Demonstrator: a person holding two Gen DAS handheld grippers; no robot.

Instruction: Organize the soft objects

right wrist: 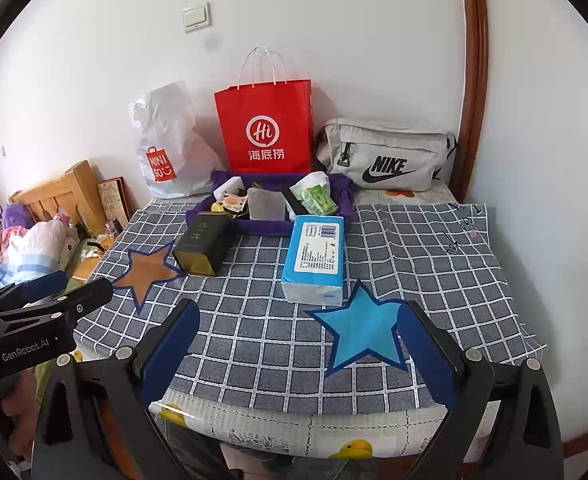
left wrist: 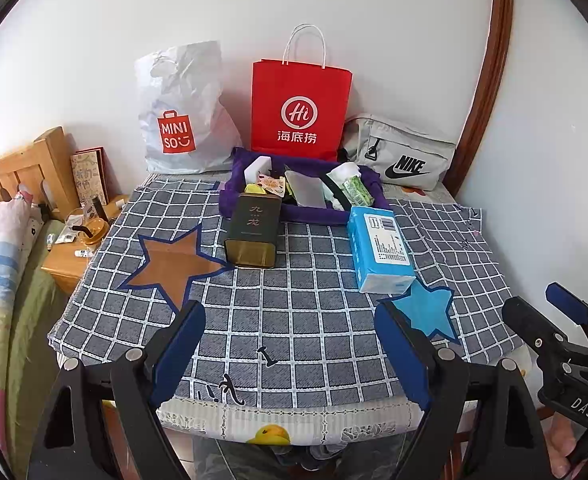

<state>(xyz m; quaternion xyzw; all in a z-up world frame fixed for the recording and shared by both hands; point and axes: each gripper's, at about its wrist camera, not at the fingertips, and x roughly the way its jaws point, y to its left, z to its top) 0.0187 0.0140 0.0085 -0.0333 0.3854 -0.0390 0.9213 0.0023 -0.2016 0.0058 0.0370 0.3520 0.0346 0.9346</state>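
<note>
The tissue pack (right wrist: 315, 259) lies on the checked tabletop (right wrist: 413, 264) ahead of the empty, wide-open right gripper (right wrist: 297, 354), long axis pointing away, probably nearer it than the equally open left gripper (left wrist: 294, 354).

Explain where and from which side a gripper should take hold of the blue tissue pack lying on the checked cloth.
Probably grip the blue tissue pack across its two long sides, coming from above near its middle. It lies flat with its length running away from the right gripper, whose jaws stand open, and its soft body should give under the pads.
</note>
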